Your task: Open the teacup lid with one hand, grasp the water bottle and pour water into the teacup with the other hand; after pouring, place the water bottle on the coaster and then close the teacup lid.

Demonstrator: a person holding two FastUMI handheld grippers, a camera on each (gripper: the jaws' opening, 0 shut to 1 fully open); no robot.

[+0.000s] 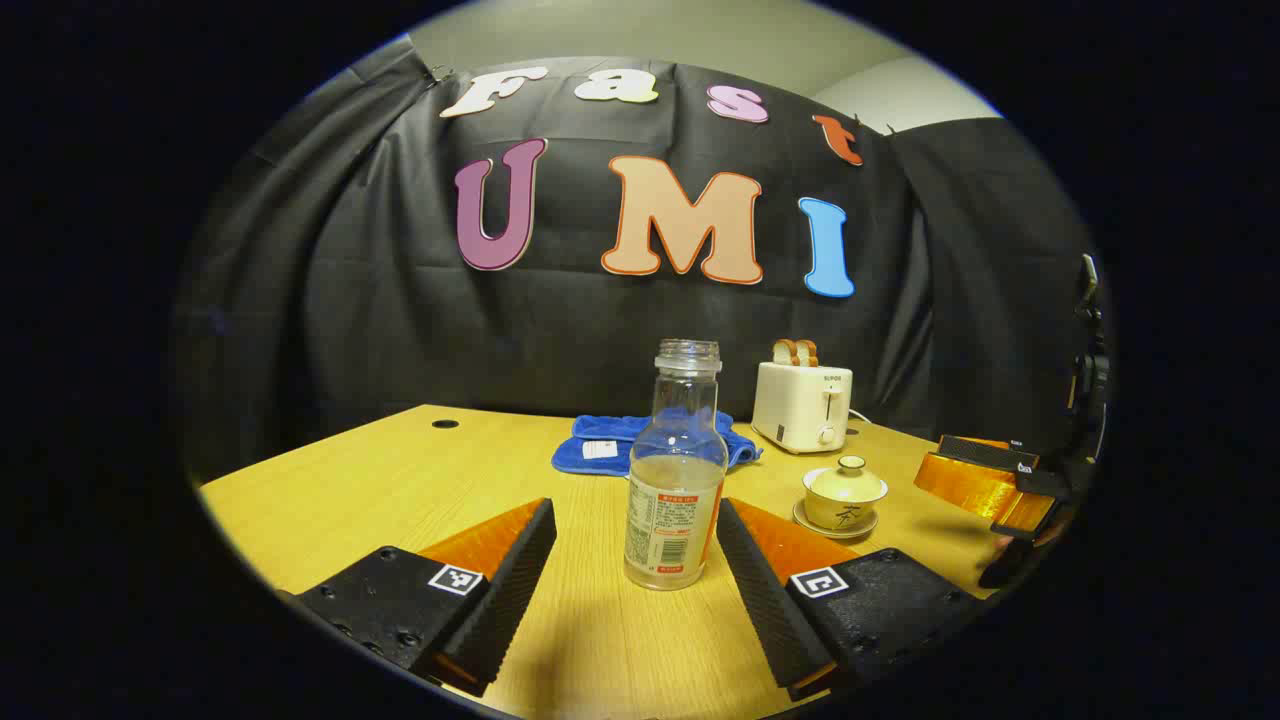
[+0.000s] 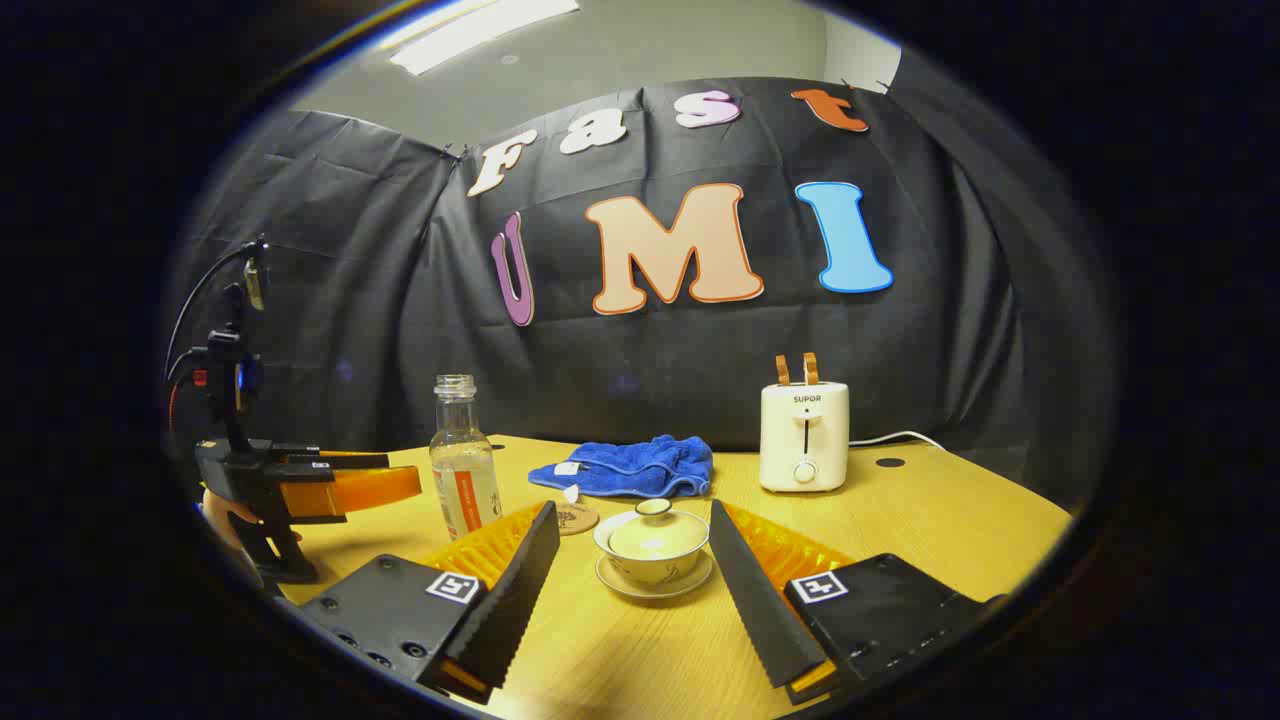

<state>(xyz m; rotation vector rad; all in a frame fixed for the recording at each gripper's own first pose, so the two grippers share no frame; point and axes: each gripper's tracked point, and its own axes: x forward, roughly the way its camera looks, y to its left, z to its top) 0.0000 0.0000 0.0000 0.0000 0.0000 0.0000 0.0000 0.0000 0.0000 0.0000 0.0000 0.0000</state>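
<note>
Black cloth hangs behind a pale wooden counter (image 1: 400, 470) that carries everything.

Seen in the left gripper view, the left claw (image 1: 636, 560) has its fingers spread wide apart, low over the counter. The water bottle (image 1: 675, 470) stands upright between them, uncapped and part full, touched by neither finger. Beyond the right finger sits the teacup (image 1: 843, 500) on its saucer, with the teacup lid (image 1: 847, 478) on. Behind the bottle lies a blue towel (image 1: 600, 440), and beside that stands a cream toaster (image 1: 803, 405) with two slices of bread poking up. At the far right edge the other claw shows, orange and black.

Seen in the right gripper view, the right claw (image 2: 632, 570) is also spread wide apart, with the teacup (image 2: 652, 550) between its fingers and clear of both, lid (image 2: 655, 530) closed. Just past the left finger lies the round coaster (image 2: 578, 517), near the cup and apart from the water bottle (image 2: 462, 460), which stands farther left. The towel (image 2: 630, 465) and the toaster (image 2: 803, 435) sit behind. At the left edge a hand (image 2: 225, 515) holds the left claw (image 2: 400, 472), its orange fingers pointing toward the bottle.
</note>
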